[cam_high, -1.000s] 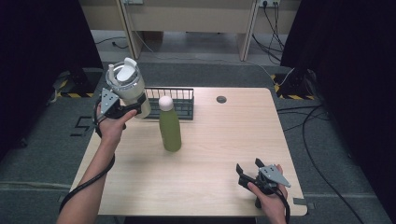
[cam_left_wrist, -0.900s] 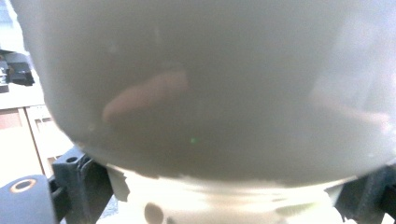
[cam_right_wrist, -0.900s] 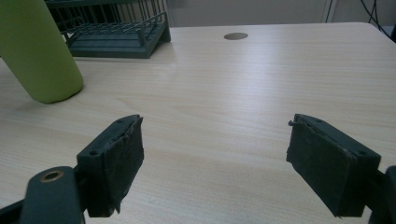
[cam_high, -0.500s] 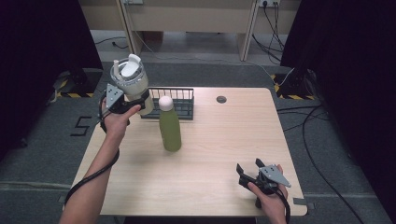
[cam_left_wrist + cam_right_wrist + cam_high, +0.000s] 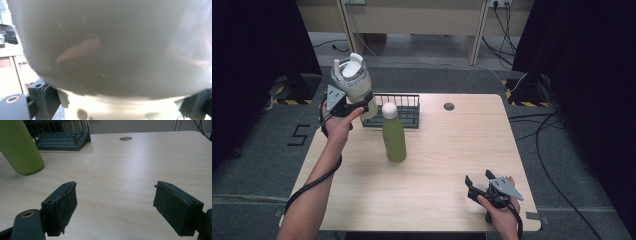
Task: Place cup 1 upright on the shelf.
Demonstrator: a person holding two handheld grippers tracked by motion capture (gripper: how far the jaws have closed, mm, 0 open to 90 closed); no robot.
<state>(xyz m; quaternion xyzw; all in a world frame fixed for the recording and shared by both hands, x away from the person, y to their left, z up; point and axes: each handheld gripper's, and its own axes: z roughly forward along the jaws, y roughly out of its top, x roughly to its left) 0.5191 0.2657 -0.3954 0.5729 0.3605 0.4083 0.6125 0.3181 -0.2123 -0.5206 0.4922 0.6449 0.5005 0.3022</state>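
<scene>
left gripper (image 5: pixel 357 106) pinching clear lidded tumbler (image 5: pixel 352 85), held aloft off table (image 5: pixel 447 150) at 10 o'clock, just left of wire basket (image 5: pixel 404 107) | right gripper (image 5: pixel 479 187) at 5 o'clock, jaws spread wide, nothing between | green bottle (image 5: pixel 394 135) upright, centre-left

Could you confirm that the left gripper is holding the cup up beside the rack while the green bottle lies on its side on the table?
Not quite: in the high view the green bottle stands upright. The left gripper does hold the cup up beside the rack.
</scene>
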